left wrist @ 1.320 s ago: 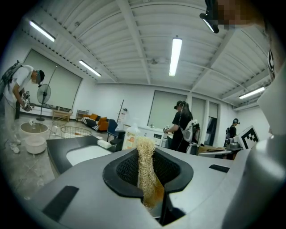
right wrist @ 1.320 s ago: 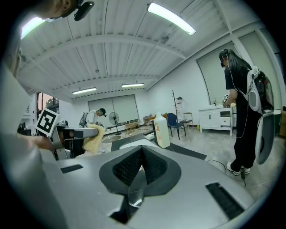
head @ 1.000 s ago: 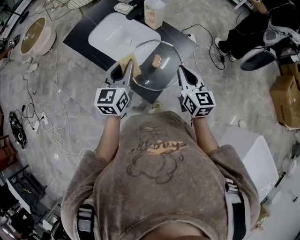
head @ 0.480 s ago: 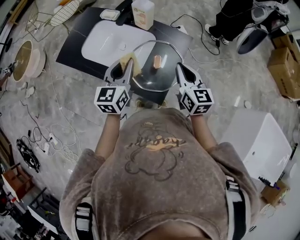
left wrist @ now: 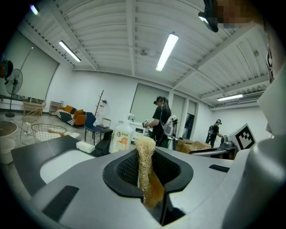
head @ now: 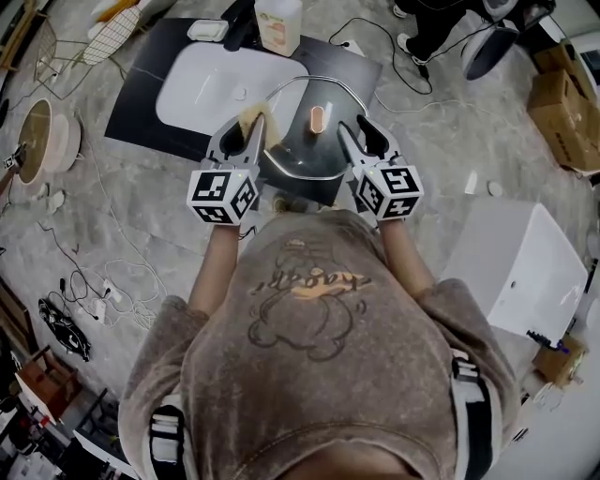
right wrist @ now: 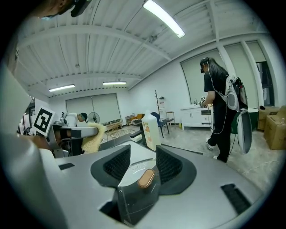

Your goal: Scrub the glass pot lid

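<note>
Left gripper jaws clamp a fibrous scrubber; right gripper jaws, just opening, loosely flank the glass lid; jug label illegible.

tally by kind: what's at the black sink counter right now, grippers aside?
glass pot lid: 1
loofah scrubber: 1
detergent jug: 1
white bar: 1
sink basin: 1
total: 5

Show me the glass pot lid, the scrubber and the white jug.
glass pot lid (head: 300,153): head view, on the dark glass near its middle.
scrubber (left wrist: 145,161): left gripper view, on its pale fibres.
white jug (head: 278,22): head view, on its labelled body.
</note>
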A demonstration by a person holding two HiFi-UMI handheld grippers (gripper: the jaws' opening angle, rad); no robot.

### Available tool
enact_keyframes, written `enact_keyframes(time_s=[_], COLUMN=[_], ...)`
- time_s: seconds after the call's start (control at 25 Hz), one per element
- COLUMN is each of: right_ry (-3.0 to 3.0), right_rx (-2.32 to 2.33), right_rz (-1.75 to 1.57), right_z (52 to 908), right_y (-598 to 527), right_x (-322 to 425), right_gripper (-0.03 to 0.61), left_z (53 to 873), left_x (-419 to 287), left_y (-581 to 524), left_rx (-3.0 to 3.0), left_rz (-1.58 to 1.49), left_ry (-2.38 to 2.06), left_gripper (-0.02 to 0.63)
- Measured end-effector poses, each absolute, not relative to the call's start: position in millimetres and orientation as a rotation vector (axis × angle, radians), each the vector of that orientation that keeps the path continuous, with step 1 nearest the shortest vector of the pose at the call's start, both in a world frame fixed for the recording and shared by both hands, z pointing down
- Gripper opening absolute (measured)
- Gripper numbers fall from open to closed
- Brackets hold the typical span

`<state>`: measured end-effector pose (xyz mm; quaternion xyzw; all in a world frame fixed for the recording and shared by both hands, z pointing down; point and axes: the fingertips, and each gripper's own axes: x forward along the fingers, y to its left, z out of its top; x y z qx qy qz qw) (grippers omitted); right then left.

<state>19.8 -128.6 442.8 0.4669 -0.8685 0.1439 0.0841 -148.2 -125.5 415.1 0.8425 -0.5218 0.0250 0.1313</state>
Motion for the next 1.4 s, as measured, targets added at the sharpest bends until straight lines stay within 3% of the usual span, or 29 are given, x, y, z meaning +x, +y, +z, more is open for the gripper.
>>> enact_keyframes(time_s=[0.2, 0.32, 0.92, 1.4], right_ry=[-2.568, -2.542, -2.267, -2.143], right_rx=[1.349, 1.315, 1.315, 1.313], right_rz=[0.463, 0.497, 0.585, 0.51], right_z=[462, 478, 584, 614], right_y=[-141, -149, -184, -198], right_x=[-4, -18, -34, -46], right_gripper=[0.323, 0.348, 0.304, 0.237], left_z=[419, 421, 437, 446], left_x=[-156, -161, -169, -180], left_y=[-132, -138, -156, -166], left_rx=[2.457, 2.465, 2.479, 2.469], left_rz=[0.083, 0.092, 0.169, 0.192], left_ry=[-1.488, -1.472, -1.395, -1.387], left_gripper=[0.071, 0.071, 0.071, 0.071])
